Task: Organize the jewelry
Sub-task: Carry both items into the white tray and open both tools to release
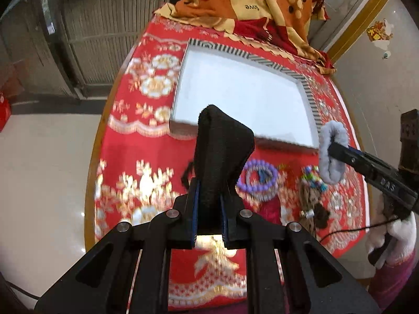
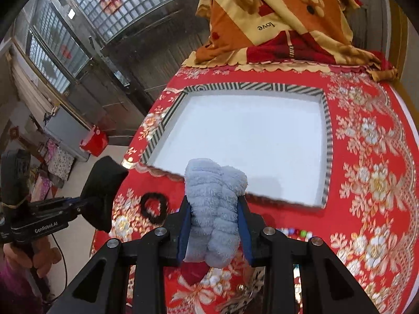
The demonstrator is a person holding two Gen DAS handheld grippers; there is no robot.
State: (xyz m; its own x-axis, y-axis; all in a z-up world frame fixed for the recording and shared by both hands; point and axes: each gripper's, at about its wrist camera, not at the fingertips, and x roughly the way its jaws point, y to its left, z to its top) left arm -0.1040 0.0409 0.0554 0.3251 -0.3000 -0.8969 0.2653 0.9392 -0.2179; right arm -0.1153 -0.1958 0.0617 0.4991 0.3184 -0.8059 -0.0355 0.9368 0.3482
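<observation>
While the white tray [image 2: 243,141] lies bare on the worktop [image 2: 366,157], both sock-covered grippers look closed on nothing; purple bracelet [image 1: 258,178] and black hair tie [image 2: 154,206] rest just before it.

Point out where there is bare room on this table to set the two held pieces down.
The white tray with the striped rim is bare all over. The red cloth right of it, seen from the right wrist, is also free. Crowded: the near strip before the tray, with the purple bead bracelet, the colourful bead pile and the black hair tie.
</observation>
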